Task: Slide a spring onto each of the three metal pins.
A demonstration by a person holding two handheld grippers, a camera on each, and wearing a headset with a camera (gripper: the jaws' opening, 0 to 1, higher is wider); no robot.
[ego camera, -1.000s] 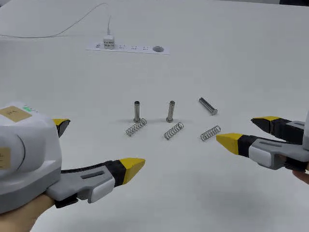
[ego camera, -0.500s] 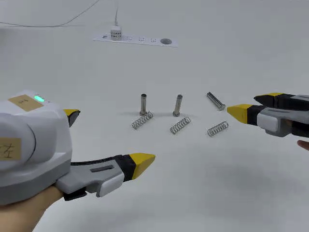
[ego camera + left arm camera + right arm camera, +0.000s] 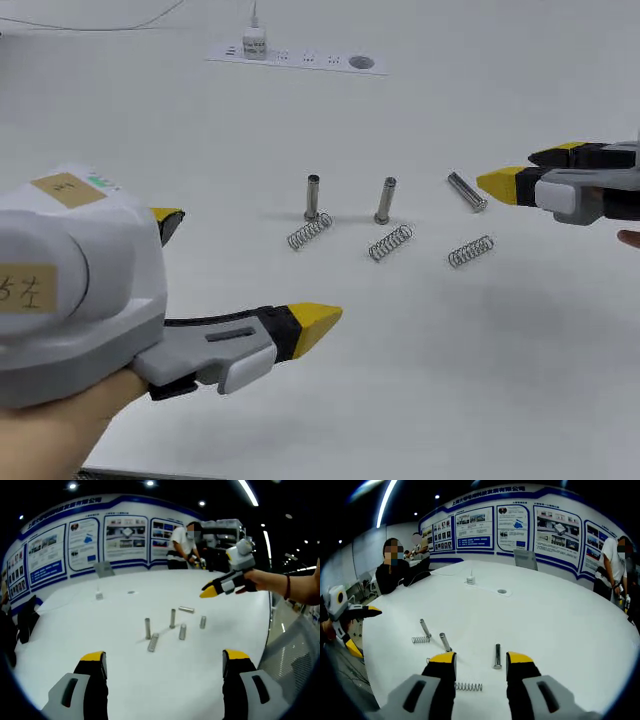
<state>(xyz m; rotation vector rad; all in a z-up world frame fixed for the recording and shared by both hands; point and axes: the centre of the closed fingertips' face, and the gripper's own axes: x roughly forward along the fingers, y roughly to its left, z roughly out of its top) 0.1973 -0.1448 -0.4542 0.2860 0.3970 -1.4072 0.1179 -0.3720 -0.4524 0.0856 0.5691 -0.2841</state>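
Two metal pins [image 3: 312,197] [image 3: 385,200] stand upright mid-table, and a third pin [image 3: 466,191] lies flat to their right. One spring lies in front of each pin [image 3: 309,231] [image 3: 390,242] [image 3: 471,251]. My right gripper [image 3: 520,170] hovers open just right of the lying pin, holding nothing. In the right gripper view that pin [image 3: 497,656] lies ahead between the jaws, with a spring [image 3: 468,686] to its left. Near the table's front left, my left gripper [image 3: 240,272] is wide open and holds nothing. Its own view shows the pins [image 3: 147,628] [image 3: 172,618] and springs [image 3: 153,642] ahead.
A white power strip [image 3: 300,58] with a plugged-in charger and cable lies at the table's far side. A seated person [image 3: 395,565] is beyond the table's left end and another person [image 3: 182,545] stands behind it. Bare white tabletop [image 3: 420,350] surrounds the parts.
My right gripper has moved away from me, from beside the right-hand spring to beside the lying pin. The left gripper has hardly moved. The head camera has shifted.
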